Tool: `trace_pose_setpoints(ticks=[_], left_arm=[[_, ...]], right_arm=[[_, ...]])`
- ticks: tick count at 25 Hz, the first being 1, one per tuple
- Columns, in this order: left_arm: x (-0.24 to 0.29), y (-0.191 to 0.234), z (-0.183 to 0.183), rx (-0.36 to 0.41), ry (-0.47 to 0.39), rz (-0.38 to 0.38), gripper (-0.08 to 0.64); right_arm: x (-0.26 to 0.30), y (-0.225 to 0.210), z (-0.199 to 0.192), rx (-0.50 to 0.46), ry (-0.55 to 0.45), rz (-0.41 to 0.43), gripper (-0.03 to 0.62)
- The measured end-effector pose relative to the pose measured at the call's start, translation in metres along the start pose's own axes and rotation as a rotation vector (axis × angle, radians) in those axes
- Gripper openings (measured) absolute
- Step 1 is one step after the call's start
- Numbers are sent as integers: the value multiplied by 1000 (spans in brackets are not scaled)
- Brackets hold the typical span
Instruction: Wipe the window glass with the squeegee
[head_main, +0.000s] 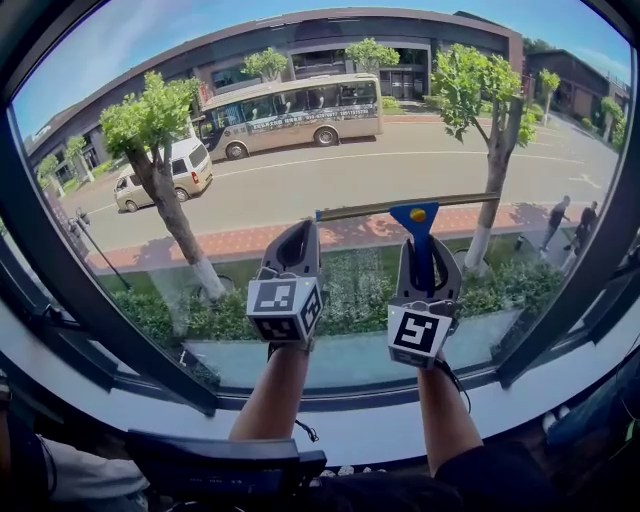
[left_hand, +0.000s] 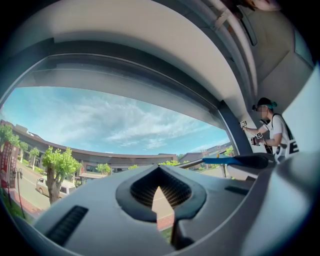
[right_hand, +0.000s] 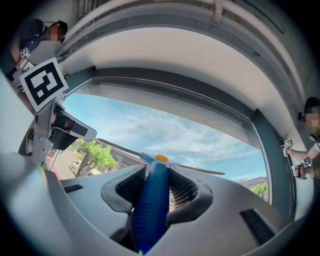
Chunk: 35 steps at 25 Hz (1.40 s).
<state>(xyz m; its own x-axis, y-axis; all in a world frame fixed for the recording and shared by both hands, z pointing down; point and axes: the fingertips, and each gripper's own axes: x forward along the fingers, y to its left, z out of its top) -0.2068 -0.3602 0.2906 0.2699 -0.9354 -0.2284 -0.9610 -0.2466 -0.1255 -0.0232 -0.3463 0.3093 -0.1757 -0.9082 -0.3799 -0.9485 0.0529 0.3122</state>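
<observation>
Right claw (head_main: 424, 245) clamped on blue-handled squeegee (head_main: 414, 214), its long thin blade against the window glass (head_main: 330, 160). Left claw (head_main: 297, 235) together, empty, just beside. Only head view shows beige bus (head_main: 290, 112), lettering unreadable. Gripper views add a capped person (left_hand: 274, 131) at the frame.
</observation>
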Motion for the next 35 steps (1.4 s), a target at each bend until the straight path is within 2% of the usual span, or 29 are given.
trace_pose_setpoints(ticks=[7, 12, 22, 25, 29, 35], left_arm=[[-5, 1, -7, 0, 14, 32, 2], [-11, 9, -9, -4, 24, 56, 2], [-23, 32, -6, 34, 56, 116, 2], [-19, 44, 6, 40, 44, 135, 2], [-22, 36, 35, 60, 0, 144, 2], [-9, 33, 79, 70, -74, 114, 2]], right_arm=[[-3, 1, 4, 49, 5, 4, 143], [1, 12, -4, -32, 14, 28, 143], [11, 27, -9, -40, 33, 55, 143], [14, 29, -11, -30, 34, 61, 143], [5, 10, 13, 24, 12, 61, 143], [10, -11, 44, 50, -16, 21, 143]])
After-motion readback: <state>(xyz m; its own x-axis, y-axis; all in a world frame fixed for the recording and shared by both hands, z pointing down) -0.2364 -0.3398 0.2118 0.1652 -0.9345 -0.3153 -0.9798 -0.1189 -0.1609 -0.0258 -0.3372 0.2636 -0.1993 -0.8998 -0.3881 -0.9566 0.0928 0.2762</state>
